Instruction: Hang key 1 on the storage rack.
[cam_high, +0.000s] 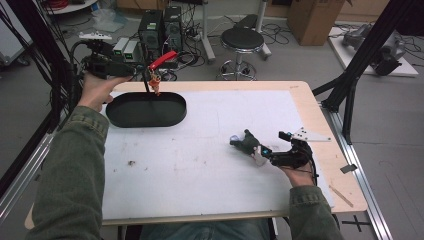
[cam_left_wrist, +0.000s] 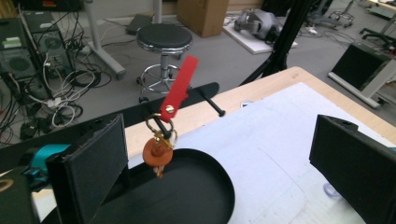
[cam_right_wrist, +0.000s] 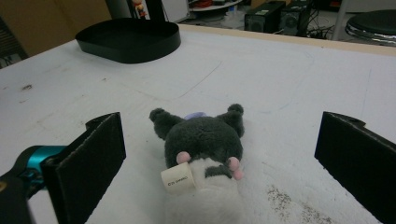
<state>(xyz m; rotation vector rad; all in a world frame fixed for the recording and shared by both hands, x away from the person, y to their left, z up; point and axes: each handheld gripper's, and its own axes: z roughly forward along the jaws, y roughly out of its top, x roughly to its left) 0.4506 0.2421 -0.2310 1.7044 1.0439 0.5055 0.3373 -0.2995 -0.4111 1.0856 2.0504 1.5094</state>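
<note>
A dark grey plush toy (cam_right_wrist: 204, 140) is lying on the white table (cam_right_wrist: 280, 84) between the right gripper's (cam_right_wrist: 224, 158) wide-apart jaws. A black tray (cam_right_wrist: 128, 39) is sitting towards eleven o'clock, well apart.

Soft overhead light is falling evenly, leaving only faint shadows on the counter (cam_high: 210, 150). Both gripper views are blurring slightly at the near jaws (edges darkening too).

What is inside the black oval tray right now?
The black oval tray looks empty. The red keychain hangs over its rim between the open left gripper jaws; the near wall hides part of the floor.
</note>
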